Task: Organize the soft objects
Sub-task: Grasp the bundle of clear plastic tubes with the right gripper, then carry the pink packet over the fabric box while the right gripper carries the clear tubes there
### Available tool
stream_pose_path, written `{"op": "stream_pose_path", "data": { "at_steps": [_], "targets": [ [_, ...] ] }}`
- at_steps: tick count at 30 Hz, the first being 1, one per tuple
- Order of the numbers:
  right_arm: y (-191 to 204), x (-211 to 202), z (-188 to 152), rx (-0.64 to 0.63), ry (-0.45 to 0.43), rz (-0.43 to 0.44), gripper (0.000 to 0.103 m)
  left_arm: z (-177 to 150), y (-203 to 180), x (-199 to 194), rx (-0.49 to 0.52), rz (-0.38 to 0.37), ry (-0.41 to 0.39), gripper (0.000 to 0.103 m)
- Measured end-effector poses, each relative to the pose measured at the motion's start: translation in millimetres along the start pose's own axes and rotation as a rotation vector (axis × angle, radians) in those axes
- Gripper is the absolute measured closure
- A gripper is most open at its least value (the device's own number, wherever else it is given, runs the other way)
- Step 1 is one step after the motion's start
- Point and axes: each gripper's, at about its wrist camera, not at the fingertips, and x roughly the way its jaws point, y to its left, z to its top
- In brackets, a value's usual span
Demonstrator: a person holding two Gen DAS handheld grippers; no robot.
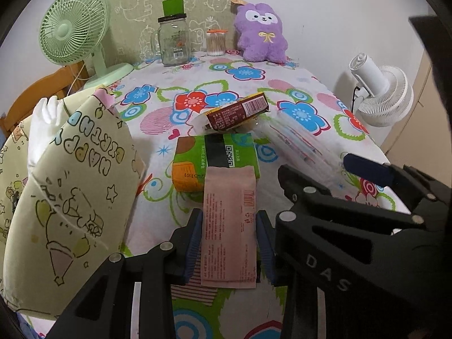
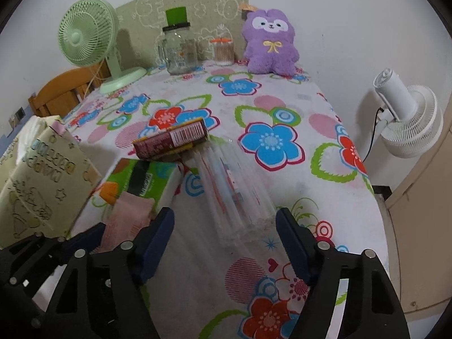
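Our left gripper [image 1: 229,243] clamps the flat pink paper tissue packet [image 1: 229,226], near the table's front edge against the green tissue pack [image 1: 216,159]: light, squashy, best pinched across its narrow sides. Our right gripper [image 2: 226,226], jaws wide, straddles the slippery clear plastic sleeve [image 2: 234,195] untouched. The floral tablecloth [image 2: 282,107] is bare toward the right edge, a cream gift bag [image 1: 70,186] crowds the left

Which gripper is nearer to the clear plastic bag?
Right. The right gripper straddles the clear plastic bag's near end. The left gripper holds a pink packet beside it.
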Motion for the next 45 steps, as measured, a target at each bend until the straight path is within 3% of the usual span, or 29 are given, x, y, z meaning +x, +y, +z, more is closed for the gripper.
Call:
{"op": "stream_pose_path", "data": {
  "at_steps": [3,5,10,20,45],
  "targets": [
    [-1,6,-1,0.005,0.020,0.007,0.044,0,-1,1,0.004,0.002,-0.002,0.065],
    [-1,9,-1,0.016,0.040,0.022,0.064,0,-1,1,0.008,0.003,-0.004,0.065],
    [-3,9,-2,0.024,0.048,0.008,0.084,0,-1,2,0.011,0.003,-0.005,0.065],
    [0,-6,-6,0.034,0.038,0.025,0.087,-1,-3,-4,0.014,-0.001,-0.014,0.065],
    [18,-81,-19,0.055,-0.060,0.017,0.087,-16,0,-66,0.031,-0.025,-0.112,0.065]
  ]
}}
